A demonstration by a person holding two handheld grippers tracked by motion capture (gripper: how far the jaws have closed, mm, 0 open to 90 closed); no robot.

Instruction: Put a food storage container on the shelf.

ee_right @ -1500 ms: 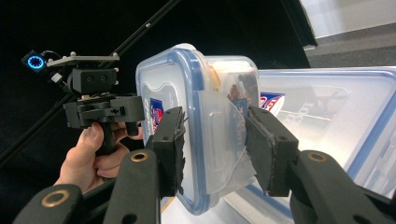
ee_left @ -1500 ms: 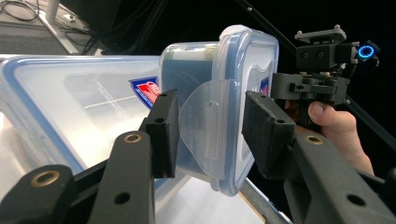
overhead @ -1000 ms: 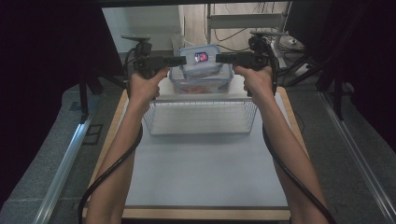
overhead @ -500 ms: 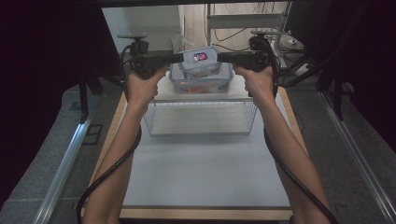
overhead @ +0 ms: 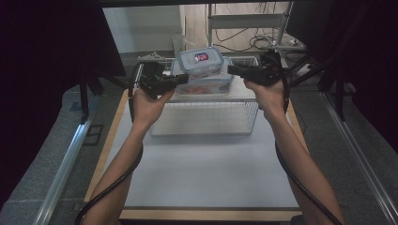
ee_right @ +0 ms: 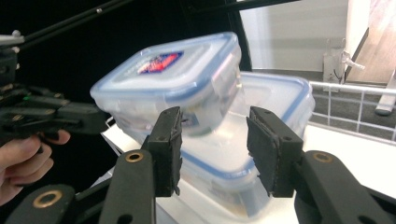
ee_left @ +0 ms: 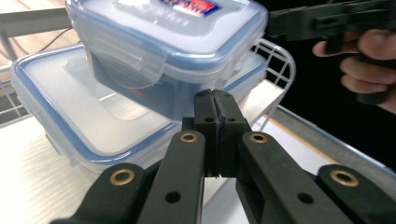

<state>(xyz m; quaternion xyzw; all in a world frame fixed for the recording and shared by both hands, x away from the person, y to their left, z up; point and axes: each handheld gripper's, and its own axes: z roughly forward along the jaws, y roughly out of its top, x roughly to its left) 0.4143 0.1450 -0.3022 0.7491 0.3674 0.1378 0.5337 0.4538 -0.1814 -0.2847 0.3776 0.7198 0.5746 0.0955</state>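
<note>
The left gripper [ee_left: 217,100] has just clenched, pads meeting on nothing. The right gripper [ee_right: 212,149] stands released. Beyond both, at twelve o'clock, the small clear blue-rimmed plastic box [ee_right: 173,86] tilts on a larger clear blue-rimmed box [ee_left: 93,121]; its contents are blurred. A white wire basket [overhead: 206,119] sits nearer.

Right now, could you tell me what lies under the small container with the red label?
The small container sits tilted on the lid of a larger clear container with a blue seal. What the larger one stands on is mostly covered.
</note>
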